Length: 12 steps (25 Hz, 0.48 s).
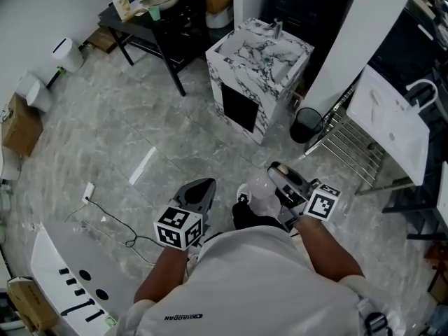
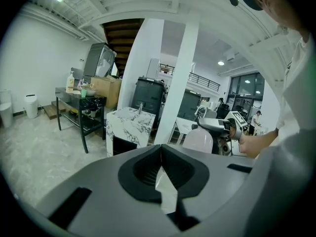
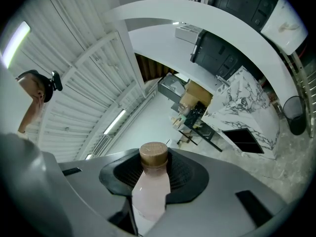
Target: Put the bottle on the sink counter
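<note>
A pale pink bottle (image 3: 150,194) with a brown cap (image 3: 153,154) sits between the jaws of my right gripper (image 3: 155,171), which is shut on it. From the head view the bottle (image 1: 260,187) is held at waist height by the right gripper (image 1: 283,182), above the floor. The marble sink counter (image 1: 241,47) with its tap stands a few steps ahead, also in the left gripper view (image 2: 129,122) and the right gripper view (image 3: 242,100). My left gripper (image 1: 199,191) is held beside it, its jaws closed tip to tip and holding nothing (image 2: 160,154). The left gripper view catches the bottle (image 2: 198,139) too.
A black table (image 1: 164,19) with small items stands left of the sink. A black bin (image 1: 306,124) and a metal rack (image 1: 353,149) sit to the sink's right, beside a white pillar (image 1: 364,33). A white board (image 1: 70,271), a cable and a cardboard box (image 1: 21,124) lie at left.
</note>
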Motion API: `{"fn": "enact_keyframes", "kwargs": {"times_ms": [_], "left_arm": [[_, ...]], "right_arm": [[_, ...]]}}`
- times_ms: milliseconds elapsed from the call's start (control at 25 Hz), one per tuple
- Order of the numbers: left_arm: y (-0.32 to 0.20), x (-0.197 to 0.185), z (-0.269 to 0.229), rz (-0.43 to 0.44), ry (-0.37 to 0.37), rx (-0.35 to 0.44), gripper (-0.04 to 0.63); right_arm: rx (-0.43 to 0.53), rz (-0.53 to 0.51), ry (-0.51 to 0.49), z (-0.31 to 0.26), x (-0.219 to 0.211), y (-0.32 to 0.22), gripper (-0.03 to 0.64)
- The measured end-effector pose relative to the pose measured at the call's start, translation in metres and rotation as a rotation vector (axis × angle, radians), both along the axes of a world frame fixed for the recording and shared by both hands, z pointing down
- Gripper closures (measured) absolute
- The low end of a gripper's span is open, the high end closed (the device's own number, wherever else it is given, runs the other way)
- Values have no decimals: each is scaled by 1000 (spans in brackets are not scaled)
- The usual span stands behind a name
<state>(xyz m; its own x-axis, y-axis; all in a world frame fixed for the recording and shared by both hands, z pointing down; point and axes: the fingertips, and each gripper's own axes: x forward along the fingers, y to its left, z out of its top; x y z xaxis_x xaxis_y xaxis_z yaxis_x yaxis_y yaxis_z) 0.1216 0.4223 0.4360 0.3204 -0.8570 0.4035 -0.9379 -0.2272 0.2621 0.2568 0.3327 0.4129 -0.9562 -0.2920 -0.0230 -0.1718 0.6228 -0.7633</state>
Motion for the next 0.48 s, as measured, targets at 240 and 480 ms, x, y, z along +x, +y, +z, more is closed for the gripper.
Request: {"fn": "enact_keyframes", "kwargs": {"times_ms": [240,480], "left_arm": [[-56,-26,-8,-7,-4,10,580],[-116,-43,-13,1,-5,21,580]], "right_arm": [[-4,-11,-7,-3,-32,-55,460],[4,-12,-11,-5,-50,-109,460]]}}
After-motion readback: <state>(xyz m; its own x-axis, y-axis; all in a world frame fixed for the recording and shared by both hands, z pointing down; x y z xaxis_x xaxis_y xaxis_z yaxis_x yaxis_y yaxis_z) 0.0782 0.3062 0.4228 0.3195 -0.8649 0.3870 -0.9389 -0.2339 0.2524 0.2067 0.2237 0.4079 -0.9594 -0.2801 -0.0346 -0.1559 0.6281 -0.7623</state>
